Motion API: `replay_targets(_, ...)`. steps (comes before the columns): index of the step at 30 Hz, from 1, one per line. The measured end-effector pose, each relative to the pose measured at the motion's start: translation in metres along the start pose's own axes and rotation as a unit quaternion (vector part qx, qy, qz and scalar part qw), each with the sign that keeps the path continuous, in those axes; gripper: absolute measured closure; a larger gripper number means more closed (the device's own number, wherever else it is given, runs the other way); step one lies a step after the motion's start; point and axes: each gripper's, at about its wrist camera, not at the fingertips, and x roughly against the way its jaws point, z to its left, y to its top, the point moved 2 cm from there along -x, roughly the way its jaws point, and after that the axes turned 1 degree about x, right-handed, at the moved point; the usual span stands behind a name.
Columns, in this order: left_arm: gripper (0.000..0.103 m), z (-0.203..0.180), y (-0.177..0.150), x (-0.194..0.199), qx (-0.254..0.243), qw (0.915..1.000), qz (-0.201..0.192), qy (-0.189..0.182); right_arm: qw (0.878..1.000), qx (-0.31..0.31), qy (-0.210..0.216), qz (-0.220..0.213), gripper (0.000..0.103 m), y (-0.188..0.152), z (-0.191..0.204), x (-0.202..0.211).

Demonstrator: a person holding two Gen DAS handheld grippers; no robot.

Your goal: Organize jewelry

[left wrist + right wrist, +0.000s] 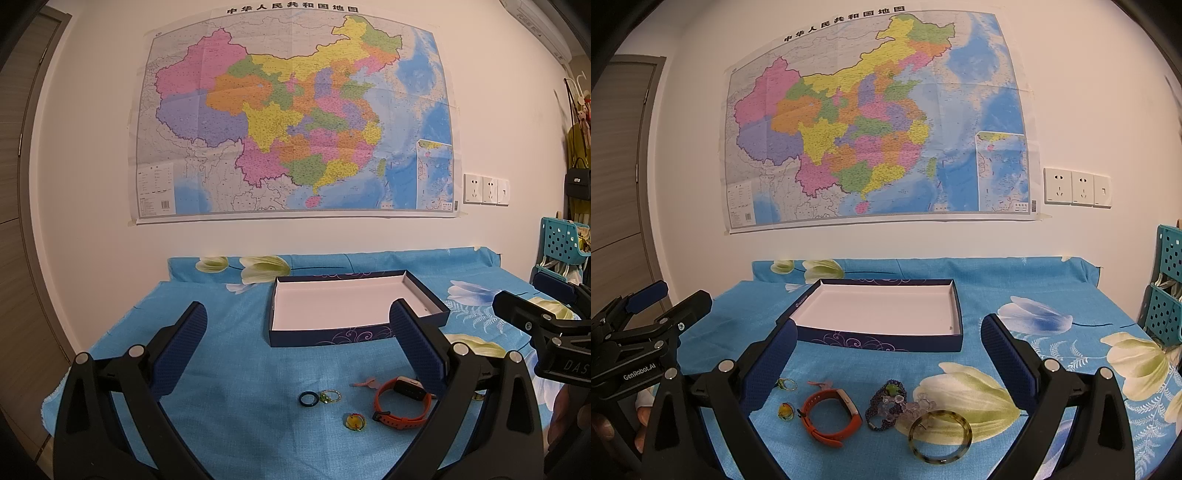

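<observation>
A dark blue box [332, 338] with a white inside stands empty on the blue floral cloth; it also shows in the right wrist view [879, 341]. In front of it lie an orange watch band [400, 406] [829, 417], a blue ring [307, 398], a thin ring with a green stone [330, 396] [786, 384], a yellow ring [355, 421] [785, 410], a dark bead bracelet [882, 406], clear beads [916, 404] and a mottled bangle [940, 435]. My left gripper [299, 343] is open above the rings. My right gripper [888, 358] is open above the bracelets.
A table with a blue floral cloth [229, 332] stands against a white wall with a large map [291, 118]. A teal plastic basket rack [561, 247] [1167, 295] stands at the right edge. Wall sockets [1076, 186] are at the right of the map.
</observation>
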Motion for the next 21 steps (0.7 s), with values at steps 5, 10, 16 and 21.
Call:
replay_targets(5,0.006,-0.0004,0.0002,0.0003,0.000,1.0000,0.000,0.000,1.000,-0.001,0.000,0.000,0.007,-0.0001,-0.0014,0.0019)
replay_targets(10,0.006,-0.0025,-0.0001,0.0012,0.000,1.0000,0.000,0.000,1.000,-0.001,0.000,0.000,0.007,-0.0002,-0.0029,0.0019)
replay_targets(16,0.006,-0.0029,-0.0002,0.0015,-0.001,1.0000,-0.001,0.000,1.000,-0.002,0.001,0.000,0.007,0.0000,-0.0030,0.0011)
replay_targets(21,0.006,-0.0027,0.0000,0.0012,0.000,1.0000,0.000,0.001,1.000,-0.002,0.000,-0.001,0.007,-0.0003,-0.0037,0.0018)
